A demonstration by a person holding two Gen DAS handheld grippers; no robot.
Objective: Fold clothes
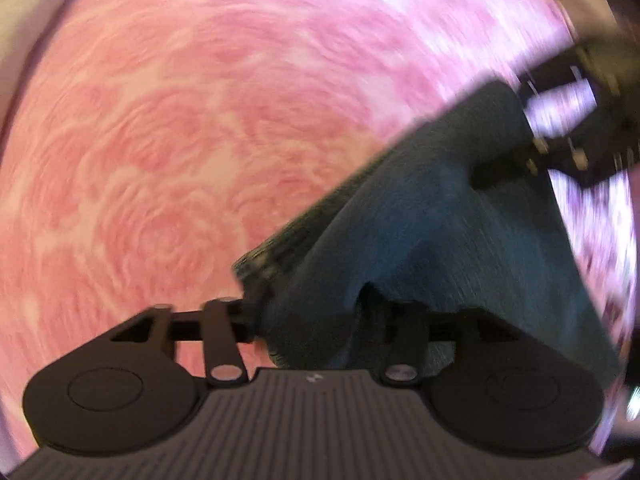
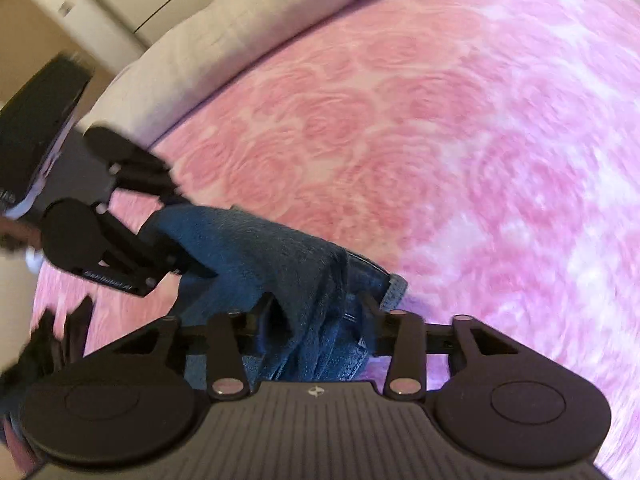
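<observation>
Denim, dark blue and thick, makes up the garment (image 2: 256,256) in play: it looks like a pair of jeans, with a stitched hem (image 2: 394,290) poking out on the right in the right wrist view. It hangs stretched between the two tools, lifted clear of the bed rather than lying flat on it, though how high I cannot tell through the motion blur.

Left tongs (image 1: 316,312) are closed on a bunched edge of the cloth, which fills the gap between the fingers; the same tool shows at the left of the right wrist view, pinching the far end of the fabric. Right tongs (image 2: 316,312) are likewise clamped on a thick gather of denim that spills down between the fingers toward the camera.

Below and beyond lies a pink bedspread (image 2: 460,140) printed with roses, with a pale cream edge of bedding (image 2: 208,40) at its far left side. A dark object (image 2: 60,332) sits at the near left; I cannot tell what it is.

My judgement: the garment is mid-carry or mid-fold, held taut at two points. Whether this is spreading it out or bringing one half over the other, the blur leaves open. Either way the next move calls for keeping both grips firm and the span level while lowering it onto the bedspread.
</observation>
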